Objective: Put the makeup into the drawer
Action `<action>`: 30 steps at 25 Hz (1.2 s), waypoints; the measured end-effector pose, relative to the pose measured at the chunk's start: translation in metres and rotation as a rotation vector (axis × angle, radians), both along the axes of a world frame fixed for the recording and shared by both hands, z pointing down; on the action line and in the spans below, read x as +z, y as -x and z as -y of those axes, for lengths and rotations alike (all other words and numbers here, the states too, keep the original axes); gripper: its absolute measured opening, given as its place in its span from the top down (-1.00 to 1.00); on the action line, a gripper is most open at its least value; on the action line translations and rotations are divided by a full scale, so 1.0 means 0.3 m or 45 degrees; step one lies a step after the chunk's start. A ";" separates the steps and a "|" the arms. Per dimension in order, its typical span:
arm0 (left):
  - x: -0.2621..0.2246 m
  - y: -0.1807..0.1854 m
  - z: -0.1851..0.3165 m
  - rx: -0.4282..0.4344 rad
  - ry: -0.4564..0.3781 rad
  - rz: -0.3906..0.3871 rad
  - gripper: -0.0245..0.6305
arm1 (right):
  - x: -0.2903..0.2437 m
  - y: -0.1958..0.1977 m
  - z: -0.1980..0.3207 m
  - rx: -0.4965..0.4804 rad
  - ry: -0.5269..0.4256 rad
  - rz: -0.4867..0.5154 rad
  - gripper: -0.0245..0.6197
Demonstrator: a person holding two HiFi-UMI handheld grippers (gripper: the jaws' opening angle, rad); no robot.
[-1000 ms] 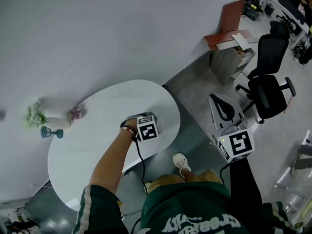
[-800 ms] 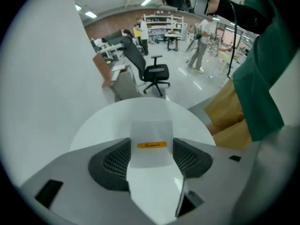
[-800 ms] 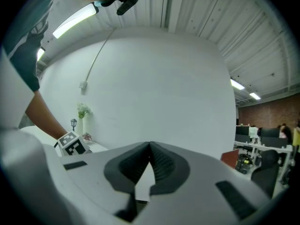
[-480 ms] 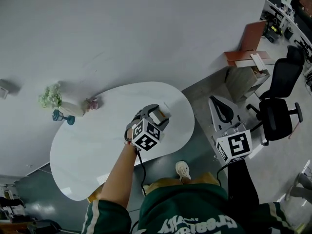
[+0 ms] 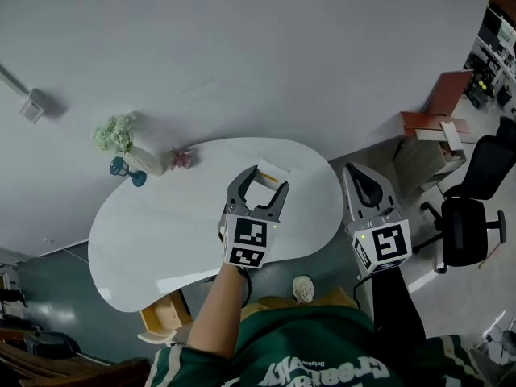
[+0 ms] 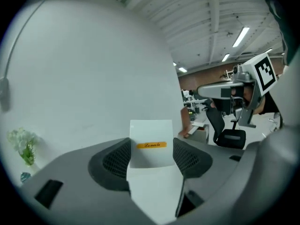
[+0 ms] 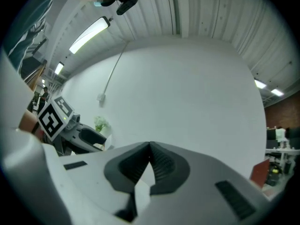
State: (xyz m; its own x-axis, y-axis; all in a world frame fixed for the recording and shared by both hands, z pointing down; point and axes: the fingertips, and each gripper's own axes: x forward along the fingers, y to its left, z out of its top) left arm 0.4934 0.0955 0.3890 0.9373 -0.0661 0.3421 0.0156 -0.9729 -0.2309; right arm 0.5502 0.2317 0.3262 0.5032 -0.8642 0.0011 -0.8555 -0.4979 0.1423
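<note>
**Boxed makeup clamped in left gripper, above the table**

The left gripper (image 5: 258,182) grips a small white box (image 6: 151,142) squarely between its dark meshed pads (image 6: 115,161). The box is a smooth, flat-sided carton with an orange label strip, and the square hold likely keeps the slick card from slipping. A glossy white oval table (image 5: 153,232) lies below. The right gripper (image 7: 150,149), off to its right, is closed on nothing. I can identify no drawer.

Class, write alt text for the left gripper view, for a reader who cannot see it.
The left gripper clamps a white box with an orange label between its grey jaws, against a plain white wall. The right gripper and a black office chair show at right, pale flowers at lower left.
</note>
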 end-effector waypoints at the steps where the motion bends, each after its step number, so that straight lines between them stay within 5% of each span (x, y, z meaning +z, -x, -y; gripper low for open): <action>1: -0.020 0.014 0.006 -0.034 0.007 -0.033 0.06 | -0.003 0.007 0.016 -0.014 0.003 -0.008 0.91; 6: -0.107 0.094 0.060 -0.197 0.037 -0.190 0.06 | -0.020 0.036 0.081 -0.067 -0.006 -0.044 0.91; 15: -0.101 0.285 0.248 -0.387 0.017 -0.176 0.06 | 0.001 0.138 0.312 -0.241 -0.005 -0.047 0.91; 30: -0.087 1.087 0.665 -0.904 -0.018 -0.144 0.06 | 0.027 0.813 0.908 -0.792 0.011 -0.043 0.91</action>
